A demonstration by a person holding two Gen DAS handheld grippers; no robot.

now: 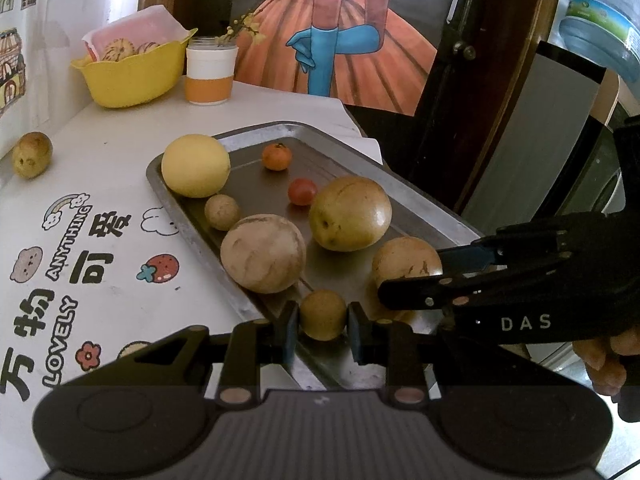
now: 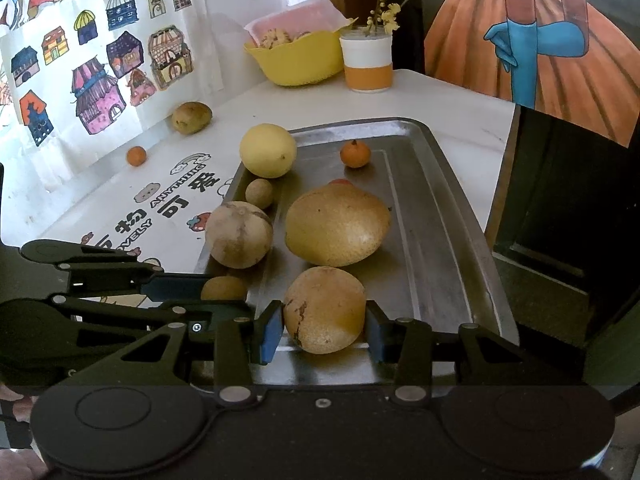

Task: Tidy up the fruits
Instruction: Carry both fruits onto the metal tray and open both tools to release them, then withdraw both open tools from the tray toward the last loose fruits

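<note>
Left gripper (image 1: 322, 330) at the lower centre of the left wrist view, clamped on a small round brown fruit (image 1: 323, 314) at the near end of a metal tray (image 1: 432, 206), blue pads touching both its sides. Right gripper (image 2: 323, 330) at the lower centre of the right wrist view, closed around a larger tan fruit (image 2: 325, 309) resting on the tray's near end, pads pressed against its flanks.

Spread over the tray in the left wrist view: a pale yellow round fruit (image 1: 195, 165) at the upper left corner, a small orange citrus (image 1: 276, 156) toward the top, a red cherry tomato (image 1: 302, 191) just beside a big yellow-green fruit (image 1: 350, 213) at centre, a little brown ball (image 1: 222, 211) touching a pale beige round fruit (image 1: 263, 253).

Off the tray, on the white table (image 1: 120, 132): a greenish-brown fruit (image 1: 31, 154) at the far left of the left wrist view, and a small orange (image 2: 136, 156) at the left of the right wrist view. At the upper left, a yellow bowl (image 1: 132, 76) holding striped fruits, with a white and orange cup (image 1: 209, 74) just beside it carrying a twig of yellow blossoms. Fingers of a person's hand (image 1: 606, 360) at the right edge.
</note>
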